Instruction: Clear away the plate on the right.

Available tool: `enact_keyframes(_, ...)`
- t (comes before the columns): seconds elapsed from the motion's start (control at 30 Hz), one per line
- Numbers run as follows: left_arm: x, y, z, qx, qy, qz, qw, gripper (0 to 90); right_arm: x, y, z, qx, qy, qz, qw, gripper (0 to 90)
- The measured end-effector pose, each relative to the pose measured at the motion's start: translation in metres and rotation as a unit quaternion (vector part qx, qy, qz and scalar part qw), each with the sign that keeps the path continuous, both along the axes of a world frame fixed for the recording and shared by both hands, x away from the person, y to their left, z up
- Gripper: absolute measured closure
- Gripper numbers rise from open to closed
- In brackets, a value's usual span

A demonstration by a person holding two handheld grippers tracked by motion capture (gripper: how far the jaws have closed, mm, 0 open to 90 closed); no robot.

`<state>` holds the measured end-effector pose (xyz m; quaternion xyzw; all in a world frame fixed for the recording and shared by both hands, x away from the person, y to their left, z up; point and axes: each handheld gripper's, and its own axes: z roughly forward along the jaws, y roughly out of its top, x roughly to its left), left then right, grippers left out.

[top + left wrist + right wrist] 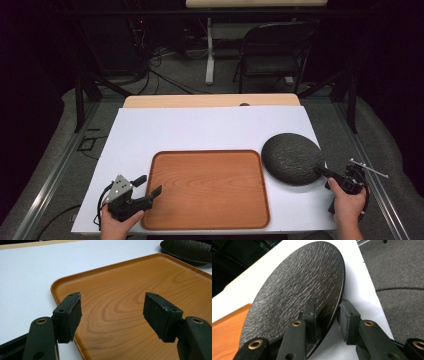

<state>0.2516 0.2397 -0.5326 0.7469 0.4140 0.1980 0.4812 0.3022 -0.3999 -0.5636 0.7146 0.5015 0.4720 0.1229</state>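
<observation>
A dark, rough-textured round plate (291, 157) lies on the white mat to the right of a bare wooden tray (207, 187). My right gripper (321, 171) reaches the plate's near right rim. In the right gripper view the plate (299, 285) runs between the jaws of that gripper (327, 312): one pad lies over its top, the other stands just off the rim, so the gripper is open. My left gripper (151, 184) is open at the tray's near left corner. In the left gripper view its jaws (112, 311) stand wide over the tray (120, 290), with nothing between them.
The white mat (200, 130) covers a light wood table whose far edge (210, 101) shows behind it. The mat's right edge runs close by the plate. A folding chair (275, 55) and a table leg (210, 50) stand on the floor beyond.
</observation>
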Motion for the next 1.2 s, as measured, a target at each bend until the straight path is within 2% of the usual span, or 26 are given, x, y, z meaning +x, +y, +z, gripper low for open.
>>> enact_keyframes(0.27,0.000,0.000,0.000,0.000,0.000,0.000,1.0000,31.4,0.000,0.001,0.006,0.001,-0.015,-0.005,0.9999,73.5)
enact_keyframes(0.5,0.001,0.000,0.000,0.000,0.001,0.001,1.0000,31.4,0.001,0.002,0.012,0.000,-0.008,-0.004,1.0000,73.7)
enact_keyframes(0.77,0.001,0.000,-0.001,-0.001,0.003,0.004,1.0000,31.5,0.009,-0.003,0.017,0.018,-0.007,-0.002,0.9998,76.5)
enact_keyframes(0.9,0.002,0.000,-0.001,-0.001,0.003,0.006,1.0000,31.4,0.016,-0.008,0.019,0.043,-0.007,0.000,0.9990,79.7)
enact_keyframes(1.03,0.002,0.000,-0.001,-0.002,0.005,0.007,1.0000,31.6,0.020,-0.011,0.020,0.044,-0.007,0.007,0.9990,80.1)
enact_keyframes(1.1,0.002,0.000,-0.002,0.001,0.005,0.009,0.9999,31.6,0.020,-0.010,0.021,0.059,-0.007,0.005,0.9982,81.1)
enact_keyframes(1.2,0.002,0.000,-0.002,0.000,0.006,0.009,0.9999,31.8,0.020,-0.010,0.024,0.052,-0.009,0.007,0.9986,81.5)
